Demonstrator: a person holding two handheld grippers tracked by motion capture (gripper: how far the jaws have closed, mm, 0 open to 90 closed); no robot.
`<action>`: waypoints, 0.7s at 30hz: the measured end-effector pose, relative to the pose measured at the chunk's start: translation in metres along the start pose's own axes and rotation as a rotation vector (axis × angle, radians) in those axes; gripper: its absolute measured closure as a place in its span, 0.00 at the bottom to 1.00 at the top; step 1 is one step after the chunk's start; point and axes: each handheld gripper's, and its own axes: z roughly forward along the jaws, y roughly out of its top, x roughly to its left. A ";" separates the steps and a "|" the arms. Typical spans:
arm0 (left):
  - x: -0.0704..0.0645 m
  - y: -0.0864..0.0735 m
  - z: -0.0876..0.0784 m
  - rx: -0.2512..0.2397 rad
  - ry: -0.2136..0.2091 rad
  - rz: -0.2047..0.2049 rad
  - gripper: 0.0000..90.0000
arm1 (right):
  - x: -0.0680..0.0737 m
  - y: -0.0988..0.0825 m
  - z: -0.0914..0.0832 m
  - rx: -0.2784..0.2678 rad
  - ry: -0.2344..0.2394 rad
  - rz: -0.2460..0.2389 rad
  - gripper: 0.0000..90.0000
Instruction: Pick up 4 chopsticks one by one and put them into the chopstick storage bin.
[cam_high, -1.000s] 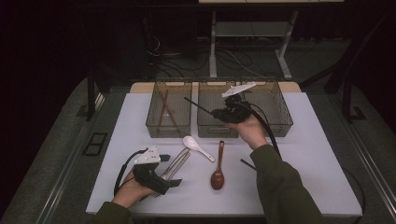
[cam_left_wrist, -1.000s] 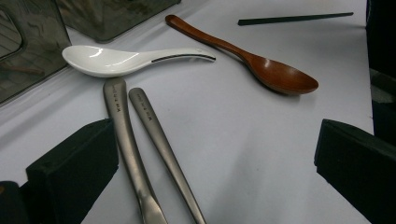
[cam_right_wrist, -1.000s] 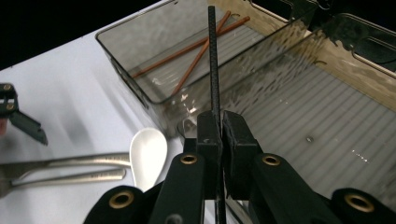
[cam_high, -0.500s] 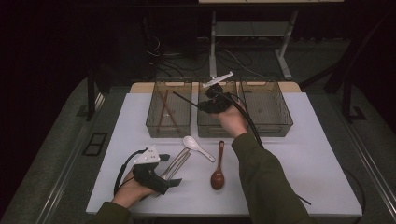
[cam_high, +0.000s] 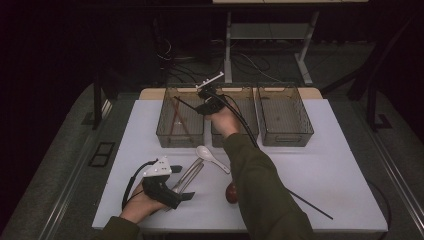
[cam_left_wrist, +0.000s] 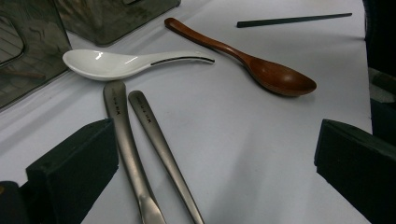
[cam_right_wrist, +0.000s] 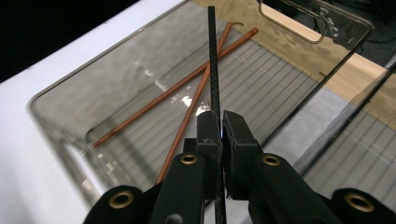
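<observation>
Right gripper (cam_right_wrist: 220, 128) pinches a black chopstick (cam_right_wrist: 212, 60) above the left bin (cam_right_wrist: 60, 121) holding two brown chopsticks (cam_right_wrist: 187, 93); left gripper (cam_left_wrist: 215, 158), jaws spread, rests beside metal utensils (cam_left_wrist: 140, 140).

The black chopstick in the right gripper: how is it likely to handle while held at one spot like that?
The black chopstick looks stiff: it runs dead straight out from the right gripper. Being thin and clamped at a single narrow point, it may pivot between the pads. Its smooth surface could slip.
</observation>
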 end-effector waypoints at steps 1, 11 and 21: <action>0.000 0.000 0.000 0.003 0.000 0.005 0.00 | 0.001 0.002 0.004 0.004 -0.002 0.007 0.96; 0.002 0.001 -0.002 -0.007 -0.006 0.001 0.00 | 0.010 0.019 0.035 0.022 -0.017 0.038 0.95; 0.002 0.001 -0.002 -0.007 -0.004 0.004 0.00 | 0.007 0.015 0.023 -0.015 -0.011 0.048 0.64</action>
